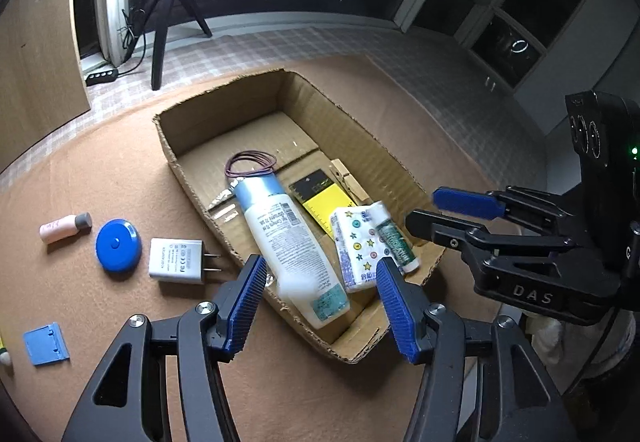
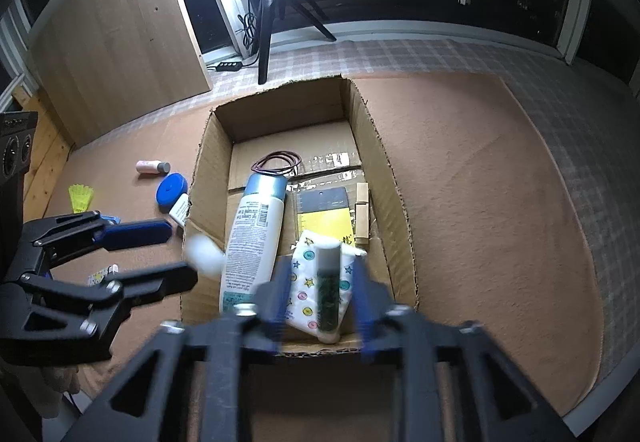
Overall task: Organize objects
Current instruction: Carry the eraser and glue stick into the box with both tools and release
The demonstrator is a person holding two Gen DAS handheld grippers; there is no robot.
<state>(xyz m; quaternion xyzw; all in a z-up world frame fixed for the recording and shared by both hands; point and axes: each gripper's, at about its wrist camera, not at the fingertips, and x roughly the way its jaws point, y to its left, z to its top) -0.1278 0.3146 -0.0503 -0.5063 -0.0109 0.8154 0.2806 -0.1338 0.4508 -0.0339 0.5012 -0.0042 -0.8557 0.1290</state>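
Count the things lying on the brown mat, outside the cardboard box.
6, all left of the cardboard box: pink bottle, blue disc, charger, blue clip, yellow shuttlecock, small patterned packet. More may be hidden.

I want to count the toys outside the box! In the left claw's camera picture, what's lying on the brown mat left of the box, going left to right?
Blue square clip → pink little bottle → round blue case → white plug charger, then the cardboard box.
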